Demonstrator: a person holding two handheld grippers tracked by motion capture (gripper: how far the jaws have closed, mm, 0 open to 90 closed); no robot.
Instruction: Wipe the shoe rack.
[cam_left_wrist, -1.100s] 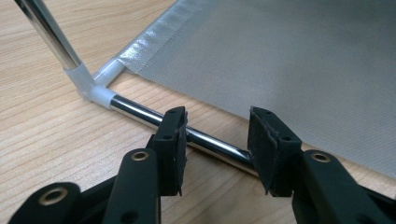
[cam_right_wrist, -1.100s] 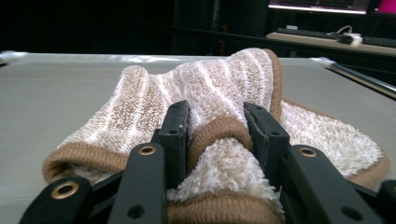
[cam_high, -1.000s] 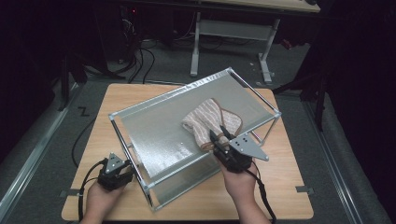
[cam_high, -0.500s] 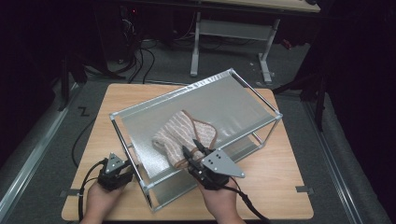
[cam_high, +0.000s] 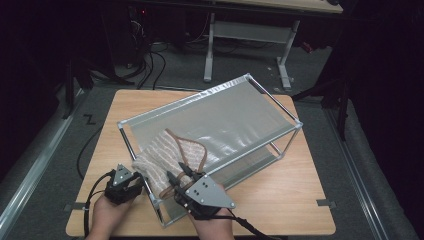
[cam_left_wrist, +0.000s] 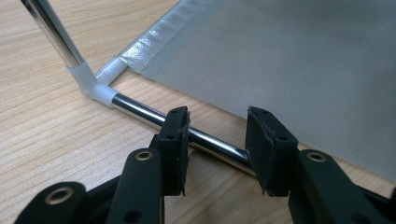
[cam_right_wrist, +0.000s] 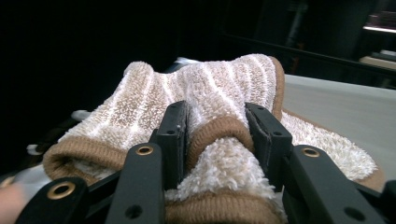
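Observation:
A beige striped towel (cam_high: 159, 154) with a brown hem lies bunched on the grey mesh top of a chrome-framed rack (cam_high: 274, 98), near its front left corner. My right gripper (cam_high: 178, 175) is shut on a fold of the towel (cam_right_wrist: 210, 84); the hem bulges between the pads of that right gripper (cam_right_wrist: 215, 126). My left gripper (cam_high: 139, 181) sits low at the rack's front left corner. Its jaws stand apart over the lower chrome bar (cam_left_wrist: 140, 108), which crosses the gap of the left gripper (cam_left_wrist: 217, 135) without being pinched.
The rack stands askew on a wooden table (cam_high: 310, 200), with bare wood to its right and behind it. A lower mesh shelf (cam_left_wrist: 289, 60) lies just above the tabletop. A desk frame (cam_high: 250, 30) and cables (cam_high: 150, 55) are on the dark floor beyond.
My right gripper has dragged the towel across the mesh from the rack's middle toward its front left corner. The left gripper has stayed at the corner.

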